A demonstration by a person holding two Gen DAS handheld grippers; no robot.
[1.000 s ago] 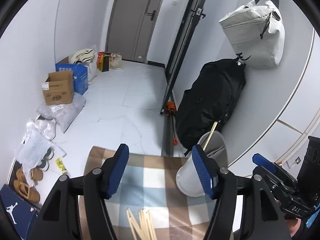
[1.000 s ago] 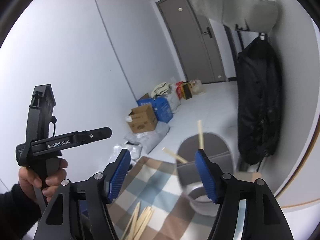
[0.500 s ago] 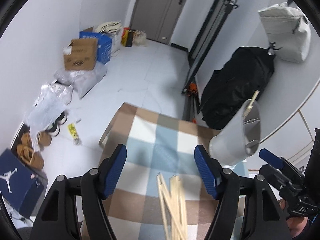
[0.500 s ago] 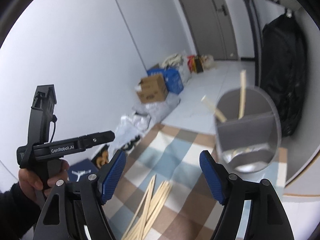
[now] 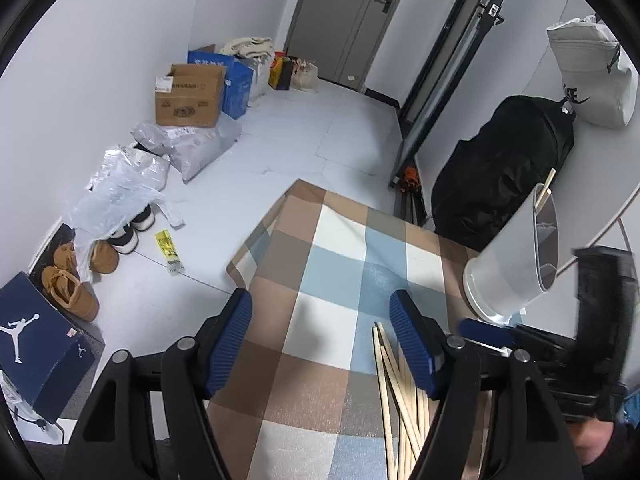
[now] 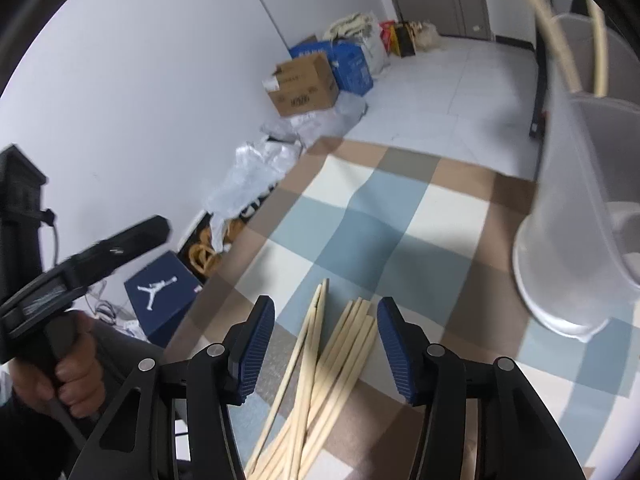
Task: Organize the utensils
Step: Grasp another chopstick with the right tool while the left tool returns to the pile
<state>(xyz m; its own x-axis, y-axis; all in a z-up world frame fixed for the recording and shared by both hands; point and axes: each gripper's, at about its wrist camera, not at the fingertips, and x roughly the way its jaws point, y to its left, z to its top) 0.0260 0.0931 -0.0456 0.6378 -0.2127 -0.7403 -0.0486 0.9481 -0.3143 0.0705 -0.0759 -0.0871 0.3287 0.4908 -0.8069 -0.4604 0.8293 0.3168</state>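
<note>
A pile of several pale wooden chopsticks lies on the checked cloth of the table. My right gripper hangs just above the pile. Its jaws are closing, the sticks show between them, and the pads touch nothing. A translucent white holder cup stands to the right with two chopsticks in it. My left gripper is over bare cloth left of the chopsticks, with its jaws opening and empty. The cup stands at its far right.
The table's far edge drops to a white tiled floor. By the left wall are a cardboard box, plastic bags, shoes and a dark blue shoe box. A black bag hangs at the right.
Both grippers have sunk toward the table and tilted down. The chopstick pile now shows between the right jaws, which have narrowed. The left jaws stand a little wider.
</note>
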